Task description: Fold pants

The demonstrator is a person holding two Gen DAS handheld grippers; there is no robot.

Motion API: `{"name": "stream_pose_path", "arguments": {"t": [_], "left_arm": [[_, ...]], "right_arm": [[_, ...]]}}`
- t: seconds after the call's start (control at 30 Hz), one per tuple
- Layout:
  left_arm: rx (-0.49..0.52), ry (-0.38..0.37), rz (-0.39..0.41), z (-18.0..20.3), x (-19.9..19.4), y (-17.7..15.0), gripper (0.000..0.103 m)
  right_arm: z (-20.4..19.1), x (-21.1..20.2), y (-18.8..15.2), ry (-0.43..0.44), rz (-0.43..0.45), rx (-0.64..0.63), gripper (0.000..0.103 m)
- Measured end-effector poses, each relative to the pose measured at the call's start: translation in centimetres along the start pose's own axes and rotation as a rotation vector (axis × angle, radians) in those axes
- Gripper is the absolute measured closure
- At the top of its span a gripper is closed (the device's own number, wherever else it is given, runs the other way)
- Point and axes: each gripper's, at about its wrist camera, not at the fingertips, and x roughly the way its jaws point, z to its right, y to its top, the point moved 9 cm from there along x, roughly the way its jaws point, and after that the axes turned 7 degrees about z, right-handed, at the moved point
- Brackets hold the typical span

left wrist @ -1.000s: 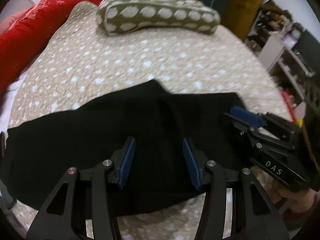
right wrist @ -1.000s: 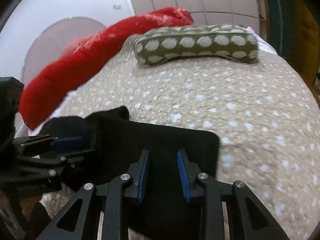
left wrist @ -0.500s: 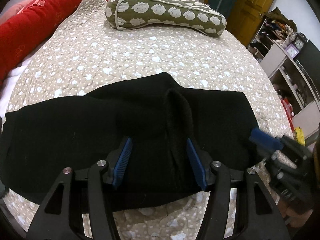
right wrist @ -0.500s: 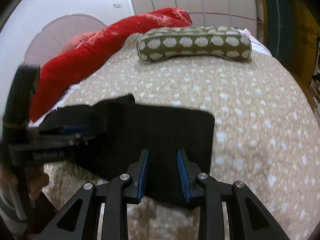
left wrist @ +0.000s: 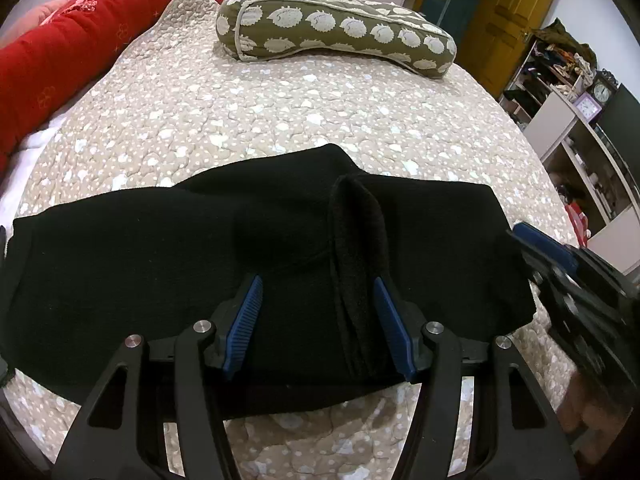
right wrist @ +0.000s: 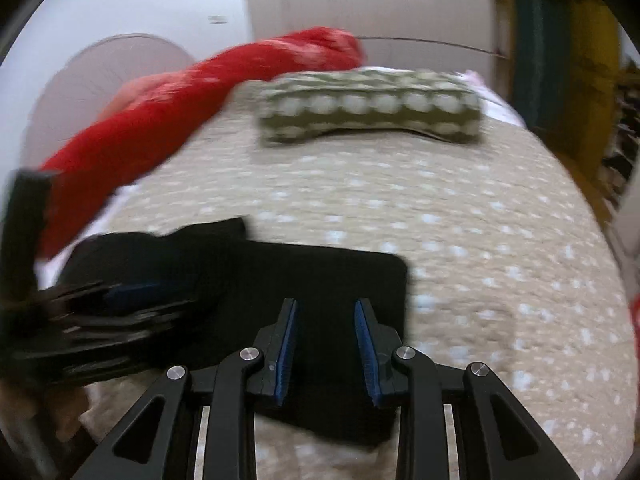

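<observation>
Quilted beige bedding [left wrist: 320, 120] is carrying the black pants [left wrist: 160, 272], lying folded flat near its front edge, a fuzzy ridge standing up between the left gripper [left wrist: 318, 320]'s spread jaws. An olive patterned pillow [left wrist: 336, 28] and red blanket [left wrist: 80, 40] are sitting well behind. The right gripper [right wrist: 325, 354] is hovering over the pants' right end, jaws apart, pinching nothing; its view is blurring.

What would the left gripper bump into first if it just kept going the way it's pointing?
Most likely the black pants on the bed, which fill the gap between the left gripper's open fingers, near a raised fold; exact depth is unclear.
</observation>
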Motion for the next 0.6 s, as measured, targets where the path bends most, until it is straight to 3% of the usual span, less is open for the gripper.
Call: {"name": "stream_pose_path", "arguments": {"t": [0.2, 0.33, 0.43, 0.53, 0.6], "left_arm": [[-0.013, -0.006, 0.009, 0.0, 0.1, -0.1, 0.043], [-0.039, -0.016, -0.022, -0.1, 0.2, 0.1, 0.043], [-0.022, -0.001, -0.01, 0.0, 0.3, 0.1, 0.043], [-0.022, 0.005, -0.006, 0.0, 0.2, 0.1, 0.043], [-0.016, 0.004, -0.009, 0.0, 0.1, 0.3, 0.043]], "right_arm": [[1.3, 2.1, -0.6, -0.015, -0.044, 0.021, 0.075], [0.3, 1.4, 0.7, 0.072, -0.058, 0.062, 0.075], [-0.5, 1.4, 1.0, 0.063, -0.031, 0.014, 0.072], [-0.5, 3.8, -0.6, 0.034, -0.103, -0.008, 0.07], [-1.0, 3.4, -0.2, 0.03, -0.082, -0.031, 0.07]]}}
